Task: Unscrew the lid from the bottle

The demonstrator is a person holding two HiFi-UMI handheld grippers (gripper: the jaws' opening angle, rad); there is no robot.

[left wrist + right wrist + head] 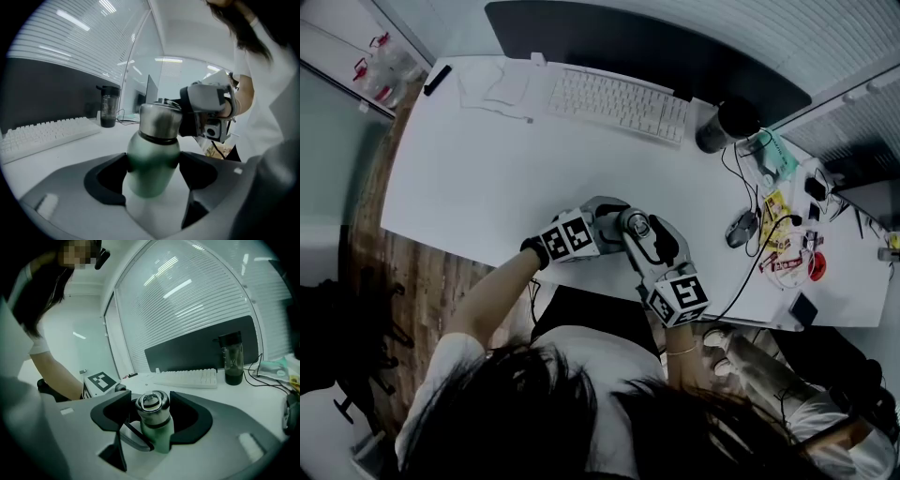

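Observation:
A green metal bottle [152,164] stands upright near the front edge of the white desk [487,169]. It has a steel lid [152,404] with a ring on top. My left gripper [153,172] comes in from the left, its jaws shut against the bottle's green body. From the near right, my right gripper [152,412] reaches in higher up, with its jaws closed on the steel lid. In the head view both grippers meet at the bottle [636,225], the left gripper [614,225] beside the right gripper [642,239].
A white keyboard [619,101] and a dark monitor [656,47] lie at the back. A dark tumbler [727,125] stands at the back right. A mouse [741,228], cables and small clutter [787,253] fill the right end. The desk's front edge is just below the grippers.

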